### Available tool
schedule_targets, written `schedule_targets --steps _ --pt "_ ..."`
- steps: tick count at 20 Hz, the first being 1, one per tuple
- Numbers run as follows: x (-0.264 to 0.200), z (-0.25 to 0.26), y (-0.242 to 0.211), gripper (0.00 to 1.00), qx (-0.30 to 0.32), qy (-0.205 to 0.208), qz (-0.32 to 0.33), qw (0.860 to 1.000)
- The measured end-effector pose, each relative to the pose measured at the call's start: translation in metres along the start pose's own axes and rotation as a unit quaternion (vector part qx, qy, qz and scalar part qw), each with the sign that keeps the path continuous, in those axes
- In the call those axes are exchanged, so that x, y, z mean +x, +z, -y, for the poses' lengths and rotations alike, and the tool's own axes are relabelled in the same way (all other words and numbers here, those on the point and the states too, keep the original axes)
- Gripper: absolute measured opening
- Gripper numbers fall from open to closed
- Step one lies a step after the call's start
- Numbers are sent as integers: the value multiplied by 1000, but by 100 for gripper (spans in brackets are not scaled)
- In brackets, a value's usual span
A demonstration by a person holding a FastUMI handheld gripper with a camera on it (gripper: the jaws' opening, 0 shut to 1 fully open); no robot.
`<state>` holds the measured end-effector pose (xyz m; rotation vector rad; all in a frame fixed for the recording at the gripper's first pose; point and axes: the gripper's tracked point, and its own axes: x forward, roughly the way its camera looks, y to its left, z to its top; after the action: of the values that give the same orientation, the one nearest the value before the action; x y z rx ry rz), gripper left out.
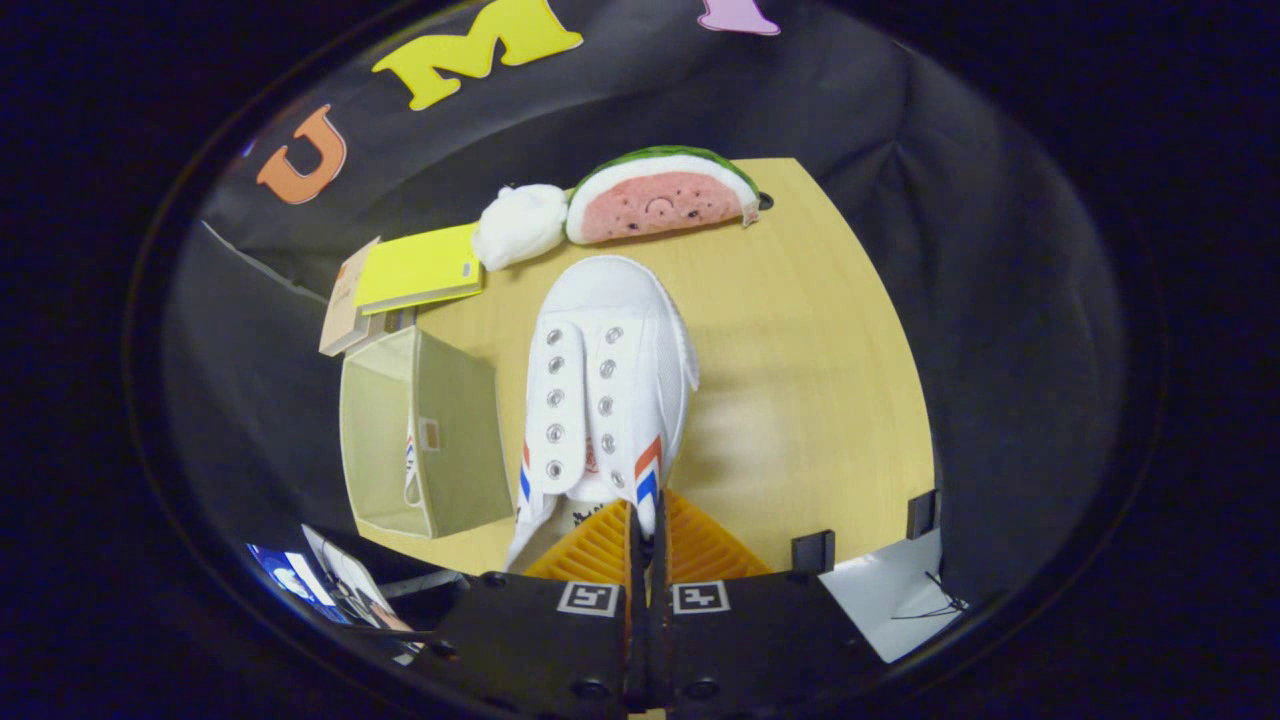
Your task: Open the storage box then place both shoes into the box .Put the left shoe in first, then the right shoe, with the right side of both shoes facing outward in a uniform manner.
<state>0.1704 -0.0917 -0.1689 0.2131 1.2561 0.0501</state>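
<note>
One shoe (pixel 607 395) pinched in the tool (pixel 648 525).

Perhaps a logo on the shoe (pixel 607 400), not legible.

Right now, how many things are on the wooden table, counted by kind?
Shoes: 2, one white shoe held at its collar by the shut gripper, one shoe inside the box
Storage box: 1
Books: 2
Watermelon toy: 1
White cloth: 1
Total: 7
</note>
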Motion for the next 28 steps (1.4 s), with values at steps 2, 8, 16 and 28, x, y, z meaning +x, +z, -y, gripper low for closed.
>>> schedule_targets --steps 2,8,16,28 --pt "-6 -27 0 6 -4 10 16 1000" --pt "-8 -110 -5 6 -36 3 38 999" --pt "11 -206 -15 6 -78 -19 45 996" --pt "118 -259 -36 6 -83 -57 -4 995"
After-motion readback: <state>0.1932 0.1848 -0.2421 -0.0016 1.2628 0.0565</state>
